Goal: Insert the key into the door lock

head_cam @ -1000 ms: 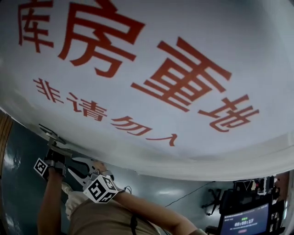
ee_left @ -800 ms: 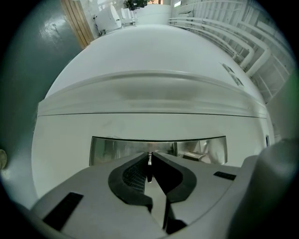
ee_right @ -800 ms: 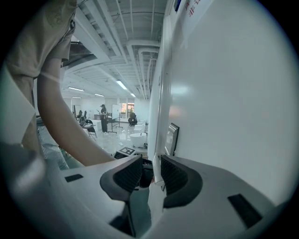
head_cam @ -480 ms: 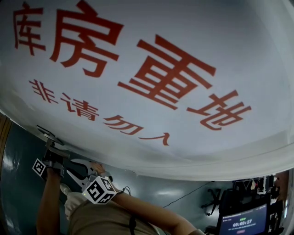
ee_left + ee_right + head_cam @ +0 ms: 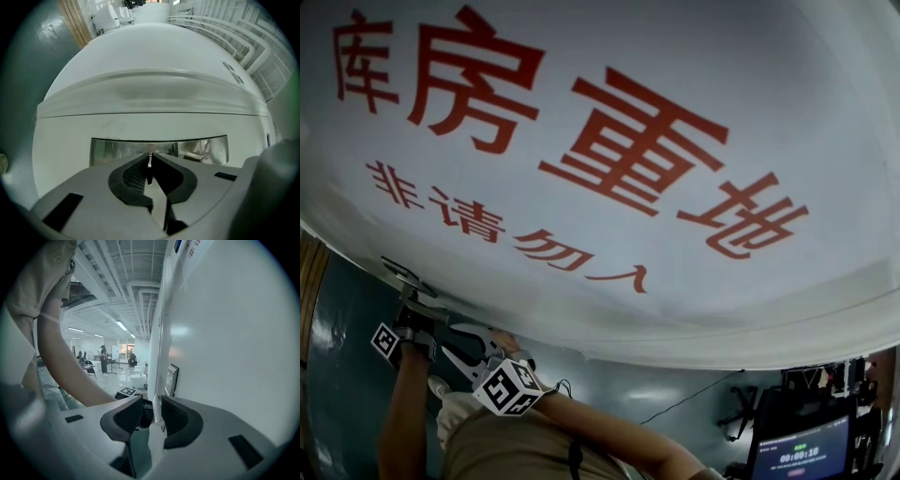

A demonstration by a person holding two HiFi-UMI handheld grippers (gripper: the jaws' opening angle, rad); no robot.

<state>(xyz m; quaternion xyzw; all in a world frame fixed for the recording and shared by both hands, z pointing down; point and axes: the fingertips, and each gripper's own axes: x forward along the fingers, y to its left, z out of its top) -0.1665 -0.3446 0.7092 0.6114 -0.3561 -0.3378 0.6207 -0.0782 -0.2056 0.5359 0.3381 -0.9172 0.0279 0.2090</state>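
Left gripper view — left claw (image 5: 150, 158) clamps key (image 5: 149, 169).

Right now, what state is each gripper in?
Left gripper: closed on the key.
Right gripper: open, jaws apart, gripping nothing.

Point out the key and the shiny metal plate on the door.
key (image 5: 149, 169): left gripper view, on the visible edge of its thin blade.
shiny metal plate (image 5: 112, 151): left gripper view, on its bare left part.
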